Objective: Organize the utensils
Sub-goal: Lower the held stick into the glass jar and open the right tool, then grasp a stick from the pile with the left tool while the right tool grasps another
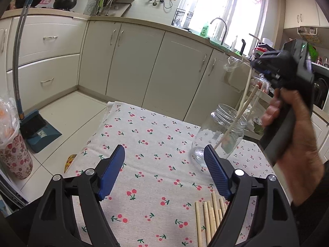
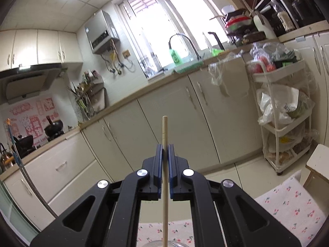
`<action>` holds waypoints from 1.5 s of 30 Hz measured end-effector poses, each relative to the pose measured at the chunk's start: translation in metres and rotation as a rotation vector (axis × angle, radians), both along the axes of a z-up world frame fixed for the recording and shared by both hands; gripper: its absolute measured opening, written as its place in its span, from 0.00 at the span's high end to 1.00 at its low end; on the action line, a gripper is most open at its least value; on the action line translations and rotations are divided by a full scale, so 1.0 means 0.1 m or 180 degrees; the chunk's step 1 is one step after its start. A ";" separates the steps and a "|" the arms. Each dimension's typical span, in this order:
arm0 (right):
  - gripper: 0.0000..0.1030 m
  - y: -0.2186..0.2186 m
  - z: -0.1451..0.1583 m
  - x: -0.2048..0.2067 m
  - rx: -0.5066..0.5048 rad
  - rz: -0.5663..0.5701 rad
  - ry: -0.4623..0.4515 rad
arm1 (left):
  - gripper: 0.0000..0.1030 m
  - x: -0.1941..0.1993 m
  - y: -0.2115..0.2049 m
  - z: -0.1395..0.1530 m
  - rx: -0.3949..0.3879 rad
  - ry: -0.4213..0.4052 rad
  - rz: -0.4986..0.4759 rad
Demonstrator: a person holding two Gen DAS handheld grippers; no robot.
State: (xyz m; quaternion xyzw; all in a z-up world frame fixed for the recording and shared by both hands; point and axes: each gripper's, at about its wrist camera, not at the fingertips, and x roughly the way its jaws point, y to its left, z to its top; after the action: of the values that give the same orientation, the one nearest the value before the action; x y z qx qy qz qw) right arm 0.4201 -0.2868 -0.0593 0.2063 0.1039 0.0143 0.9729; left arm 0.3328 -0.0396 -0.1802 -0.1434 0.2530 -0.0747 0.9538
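Observation:
A clear glass jar (image 1: 220, 135) stands on the cherry-print tablecloth (image 1: 154, 154) and holds wooden chopsticks leaning to the upper right. My right gripper (image 2: 165, 151) is shut on one wooden chopstick (image 2: 164, 131), held upright above the jar, whose rim (image 2: 162, 244) shows at the bottom edge. In the left wrist view the right gripper (image 1: 255, 64) is up and right of the jar, and the held chopstick (image 1: 245, 90) hangs down toward the jar mouth. My left gripper (image 1: 164, 154) is open and empty, low over the cloth left of the jar. Several loose chopsticks (image 1: 211, 216) lie on the cloth.
Cream kitchen cabinets (image 1: 144, 61) run behind the table. A blue dustpan and broom (image 1: 39, 127) stand on the floor at left beside a bag-lined floral bin (image 1: 14, 150). A white trolley (image 2: 283, 111) with bags stands at right.

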 end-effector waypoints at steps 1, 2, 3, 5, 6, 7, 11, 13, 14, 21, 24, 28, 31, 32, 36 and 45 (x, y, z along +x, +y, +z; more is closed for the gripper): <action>0.94 0.01 -0.04 0.00 -0.0015 0.0013 0.0023 | 0.26 0.01 0.00 -0.01 -0.0017 0.0009 0.0000; 0.94 0.02 -0.08 0.01 -0.0030 0.0025 0.0047 | 0.26 0.02 0.01 -0.01 -0.0025 0.0016 0.0000; 0.94 0.04 -0.11 0.00 -0.0054 0.0039 0.0073 | 0.25 0.02 0.01 -0.01 -0.0033 0.0024 0.0000; 0.94 0.09 -0.18 -0.05 -0.0095 0.0093 0.0123 | 0.25 0.02 0.01 -0.01 -0.0042 0.0027 0.0003; 0.94 0.10 -0.20 -0.07 -0.0112 0.0113 0.0140 | 0.25 0.02 0.01 -0.02 -0.0042 0.0029 0.0003; 0.94 0.12 -0.22 -0.10 -0.0138 0.0142 0.0161 | 0.24 0.02 0.01 -0.02 -0.0043 0.0033 0.0005; 0.94 0.20 -0.29 -0.23 -0.0235 0.0261 0.0261 | 0.24 0.04 0.03 -0.03 -0.0071 0.0067 0.0036; 0.94 0.23 -0.34 -0.30 -0.0273 0.0316 0.0336 | 0.24 0.04 0.04 -0.04 -0.0083 0.0072 0.0052; 0.94 0.25 -0.37 -0.32 -0.0293 0.0352 0.0376 | 0.24 0.04 0.04 -0.04 -0.0083 0.0070 0.0056; 0.68 0.17 -0.49 -0.80 -0.0261 0.0472 0.0701 | 0.23 0.05 0.00 -0.02 -0.0009 0.0240 -0.0043; 0.68 0.09 -0.61 -1.14 -0.0227 0.0456 0.1035 | 0.23 0.01 0.00 -0.04 0.0075 0.0461 -0.0147; 0.80 0.18 -1.02 -1.57 -0.0416 0.0679 0.1729 | 0.23 -0.08 -0.07 -0.09 0.0273 0.0747 -0.0332; 0.87 0.31 -1.24 -1.75 -0.0491 0.0819 0.1987 | 0.23 -0.17 -0.16 -0.11 0.0421 0.0835 -0.0418; 0.87 0.34 -1.26 -1.76 -0.0500 0.0836 0.2003 | 0.23 -0.18 -0.19 -0.11 0.0465 0.0852 -0.0431; 0.87 0.47 -1.34 -1.72 -0.0539 0.0864 0.2089 | 0.23 -0.23 -0.26 -0.13 0.0545 0.0938 -0.0454; 0.87 0.54 -1.41 -1.62 -0.0778 0.0846 0.2235 | 0.23 -0.25 -0.26 -0.14 0.0599 0.1015 -0.0445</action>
State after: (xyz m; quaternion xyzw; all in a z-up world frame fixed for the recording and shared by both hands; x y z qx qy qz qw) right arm 0.2583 -0.2326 -0.2005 0.0659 0.4570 0.0563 0.8852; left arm 0.3079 -0.0657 -0.1938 -0.0457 0.4161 -0.0932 0.9034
